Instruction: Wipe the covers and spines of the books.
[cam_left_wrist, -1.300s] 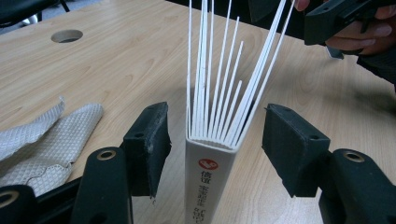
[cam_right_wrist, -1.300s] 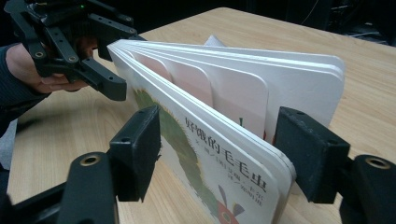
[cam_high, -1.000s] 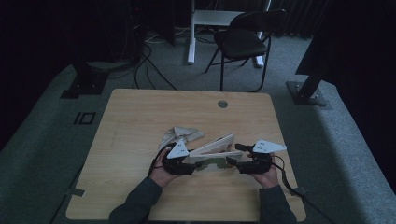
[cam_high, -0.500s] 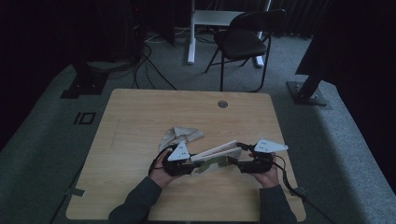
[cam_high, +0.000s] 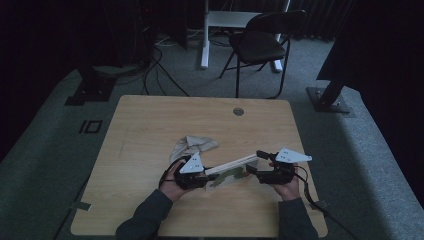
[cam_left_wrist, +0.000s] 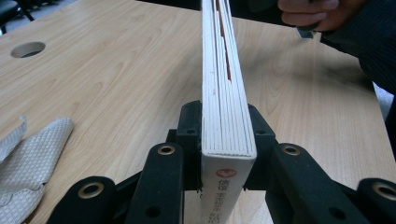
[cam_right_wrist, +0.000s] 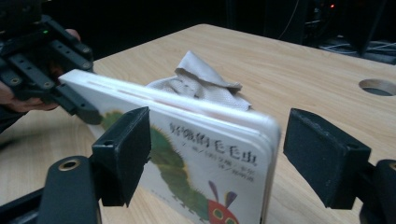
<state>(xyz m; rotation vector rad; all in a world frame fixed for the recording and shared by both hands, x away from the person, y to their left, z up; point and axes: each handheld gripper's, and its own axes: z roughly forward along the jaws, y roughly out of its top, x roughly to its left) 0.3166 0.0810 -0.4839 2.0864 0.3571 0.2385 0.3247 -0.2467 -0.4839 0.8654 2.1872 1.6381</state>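
Table (cam_high: 150, 125) holds 1 book (cam_high: 232, 167), 1 cloth (cam_high: 192, 146), 2 tools.

A thick board book (cam_high: 231, 169) stands on edge across the near middle of the worktop (cam_high: 150, 120), spanning the gap between the left claw (cam_high: 204, 176) and the right claw (cam_high: 254, 169) like a low wall. Just behind it, towards the left, a crumpled cloth (cam_high: 192, 146) lies in the way. The far half, the left side and the near edge are bare wood.
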